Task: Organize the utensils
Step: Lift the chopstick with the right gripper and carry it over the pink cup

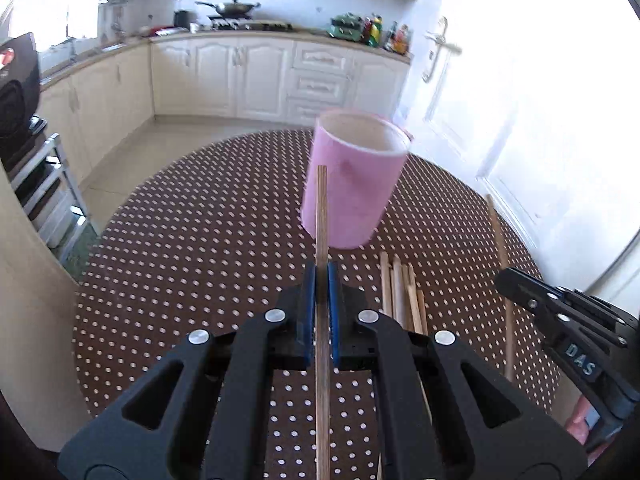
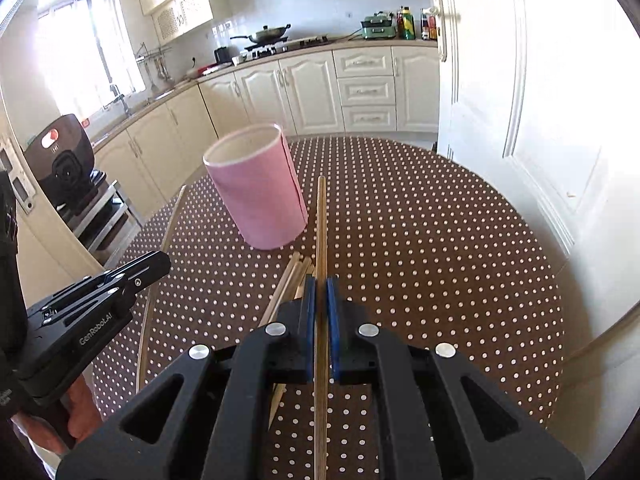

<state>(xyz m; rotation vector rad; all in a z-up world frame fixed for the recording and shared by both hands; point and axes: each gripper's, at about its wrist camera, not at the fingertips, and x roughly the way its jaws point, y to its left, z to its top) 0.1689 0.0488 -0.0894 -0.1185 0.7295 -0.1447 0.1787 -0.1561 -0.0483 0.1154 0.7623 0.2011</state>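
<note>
I am clamping one thin brown wooden chopstick [image 1: 321, 216] in my left gripper [image 1: 321, 276], its blue pads pinched tight on the shaft, the tip pointing at the pink cylindrical holder [image 1: 354, 184]. My right gripper [image 2: 321, 288] is squeezing a paler chopstick [image 2: 321, 224] the same way. The open-topped holder is standing on the dotted brown tablecloth [image 1: 180, 240], with a loose pile of chopsticks [image 1: 402, 296] lying just in front of it.
</note>
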